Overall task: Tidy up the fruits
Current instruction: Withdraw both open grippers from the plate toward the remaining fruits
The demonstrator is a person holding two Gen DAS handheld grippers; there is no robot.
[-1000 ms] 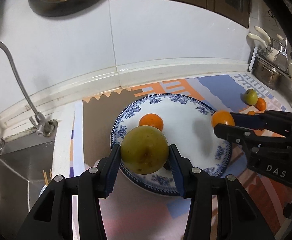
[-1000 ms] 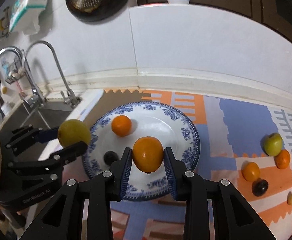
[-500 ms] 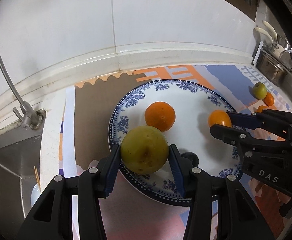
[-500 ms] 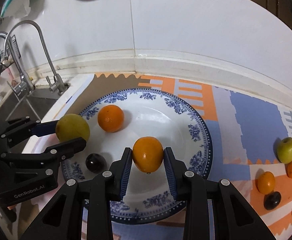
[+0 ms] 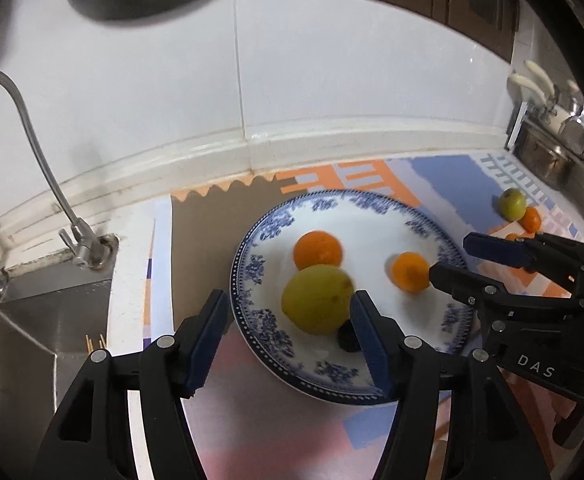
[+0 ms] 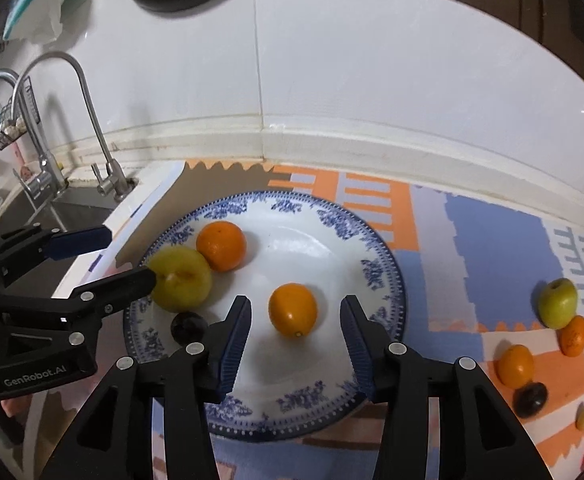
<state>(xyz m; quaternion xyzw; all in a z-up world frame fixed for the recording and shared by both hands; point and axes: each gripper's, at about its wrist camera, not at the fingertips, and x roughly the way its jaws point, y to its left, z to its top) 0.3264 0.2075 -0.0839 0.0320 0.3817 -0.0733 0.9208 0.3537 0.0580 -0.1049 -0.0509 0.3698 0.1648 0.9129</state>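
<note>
Four fruits sit on the plate [image 6: 375,256]: the big yellow fruit [image 6: 182,278] beside the left tool [image 5: 288,334], a dark plum [image 6: 188,327], an orange [image 6: 221,245], and a small orange [image 6: 292,309] in front of the right tool [image 6: 295,330]. Both tools are spread wide, gripping nothing. Five fruits, like the green apple [image 6: 557,303], still wait on the worktop [image 6: 491,248] to the right.

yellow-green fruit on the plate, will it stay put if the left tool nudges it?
Probably not for long. The yellow-green fruit is round and smooth, so a nudge would likely roll it on the glossy plate. The orange touching it may check a roll that way. The left tool is open, one finger close beside it.
</note>
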